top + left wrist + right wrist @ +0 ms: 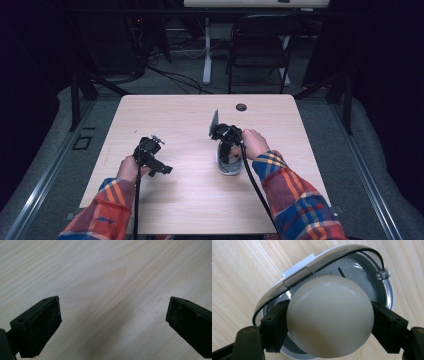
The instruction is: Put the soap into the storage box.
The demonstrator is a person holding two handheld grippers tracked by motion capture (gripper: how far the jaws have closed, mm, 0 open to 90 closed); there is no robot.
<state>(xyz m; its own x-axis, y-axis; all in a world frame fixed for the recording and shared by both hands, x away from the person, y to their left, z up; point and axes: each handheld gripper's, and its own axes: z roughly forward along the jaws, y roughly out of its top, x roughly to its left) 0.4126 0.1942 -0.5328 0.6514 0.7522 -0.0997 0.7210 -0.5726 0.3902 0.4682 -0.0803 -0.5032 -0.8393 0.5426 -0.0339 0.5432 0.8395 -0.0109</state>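
Holding a smooth cream-white egg-shaped ball [329,317] between its two black jaws, the right gripper [329,322] hangs directly over a round grey-and-white plastic container with a hinged clear lid [384,293]; the pads press on the ball's left and right flanks, so the grip is a firm pinch across its widest part. In the high view the right gripper [227,142] sits over the container [227,167], which rests on the pale wood-grain table [190,185] just right of centre, with the person's right hand [255,144] behind it. The lid stands raised at the far rim, its dark edge arching above the ball, and the grey inner tray shows beneath. Judgement: the step in hand is setting the ball into the open container. To do it well, the ball should descend straight, clear of the lid edge and of the small latch knob [383,273] at the rim, until it seats on the tray; only then should the jaws part, and slowly, since a round, smooth thing is likely to roll or rock. The jaws may have little room inside the container wall. The left gripper [150,156] rests well apart at the table's left, its jaws spread wide over bare wood [110,285], pinching nothing; it could steady the container if it shifts.
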